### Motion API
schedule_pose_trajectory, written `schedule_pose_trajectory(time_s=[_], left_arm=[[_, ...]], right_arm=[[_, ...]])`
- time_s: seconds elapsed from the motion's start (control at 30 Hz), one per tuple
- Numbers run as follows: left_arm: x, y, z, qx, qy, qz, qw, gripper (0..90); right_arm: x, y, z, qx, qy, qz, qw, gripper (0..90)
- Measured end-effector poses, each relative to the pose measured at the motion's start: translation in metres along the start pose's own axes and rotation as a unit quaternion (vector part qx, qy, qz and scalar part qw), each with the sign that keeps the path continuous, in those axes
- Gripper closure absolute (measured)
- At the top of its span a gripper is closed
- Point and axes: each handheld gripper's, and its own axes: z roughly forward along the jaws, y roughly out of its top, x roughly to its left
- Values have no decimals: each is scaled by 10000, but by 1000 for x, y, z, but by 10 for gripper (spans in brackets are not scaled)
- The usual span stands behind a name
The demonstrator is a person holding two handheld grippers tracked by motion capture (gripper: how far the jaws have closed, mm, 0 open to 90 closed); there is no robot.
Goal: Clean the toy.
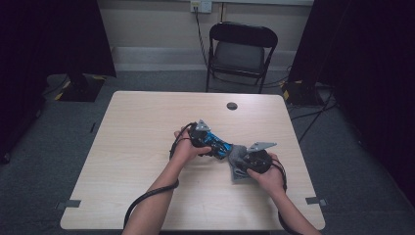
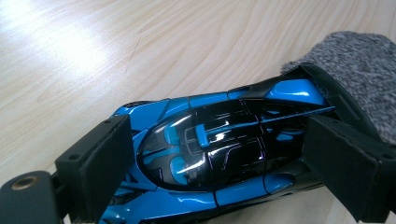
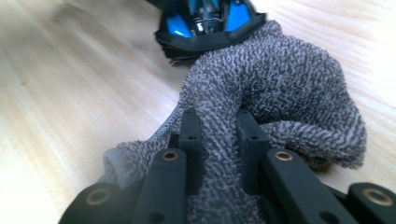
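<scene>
Blue and black lacquer marks the toy car (image 2: pixel 219 154), which is clamped across its body by the left gripper (image 1: pixel 204 138) near the middle of the wooden table (image 1: pixel 142 147); in the left gripper view a black pad is seen pressed against each flank. A grey knitted cloth (image 3: pixel 280 88) is bunched against one end of the car, and a fold of it is pinched tightly between the nearly closed jaws of the right gripper (image 3: pixel 218 140). In the high view the two grippers are seen close together, the cloth lying between them and touching the car. The step in hand is judged to be a wiping of the car's end with the cloth. For this to be done well, the car should be kept steady by the left gripper without added squeeze, since glossy bodywork could be marked. The cloth should be drawn over the surface in short strokes, its fold kept firmly pinched, and the hard jaw tips kept clear of the paint.
</scene>
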Motion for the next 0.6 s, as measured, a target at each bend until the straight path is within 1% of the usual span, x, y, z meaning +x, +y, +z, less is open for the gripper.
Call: schedule_pose_trajectory(time_s=[0.07,0.23,0.6], left_arm=[[0,0,0,10,1,1,10000,90],[0,0,0,3,3,0,10000,90],[0,0,0,-4,1,-3,10000,90]], right_arm=[[2,-1,0,-28,71,26,10000,757],[8,-4,-1,-44,193,-37,9998,756],[20,-6,-2,-41,367,-118,9992,755]])
